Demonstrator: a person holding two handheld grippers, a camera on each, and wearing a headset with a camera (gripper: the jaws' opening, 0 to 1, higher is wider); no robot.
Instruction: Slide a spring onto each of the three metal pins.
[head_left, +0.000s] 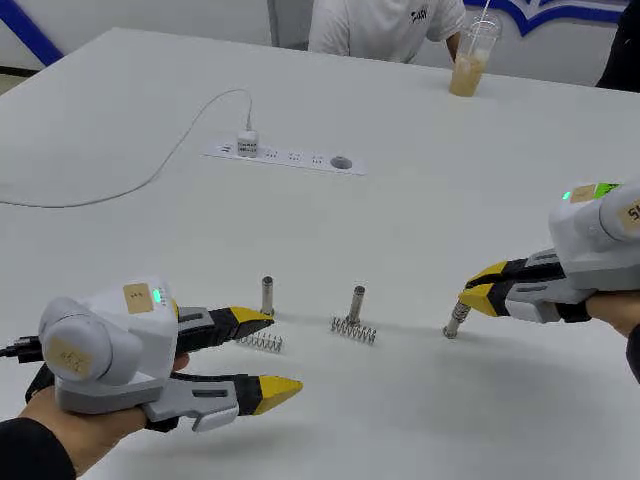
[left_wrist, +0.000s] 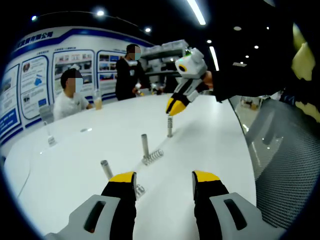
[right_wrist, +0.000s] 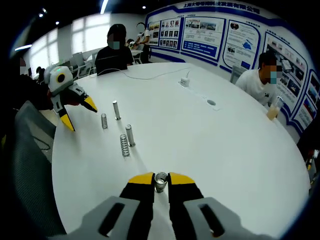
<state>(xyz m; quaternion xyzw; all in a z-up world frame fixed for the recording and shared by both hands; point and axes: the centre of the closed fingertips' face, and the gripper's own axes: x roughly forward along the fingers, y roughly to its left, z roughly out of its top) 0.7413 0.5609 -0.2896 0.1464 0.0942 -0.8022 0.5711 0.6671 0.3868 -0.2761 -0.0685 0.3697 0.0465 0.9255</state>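
Right hand-held gripper (right_wrist: 160, 179): yellow-tipped jaws drawn close about a small coiled steel spring (right_wrist: 160, 182), which sits on the rightmost short metal pin (head_left: 451, 330); this pin leans. Left hand-held gripper (head_left: 263, 355): jaws wide apart, nothing held, low over the white tabletop (head_left: 420, 220). Second spring (head_left: 260, 342) lies flat just beside its upper jaw tip, near the bare upright left pin (head_left: 267, 296). Third spring (head_left: 354, 329) lies at the foot of the bare middle pin (head_left: 356, 303).
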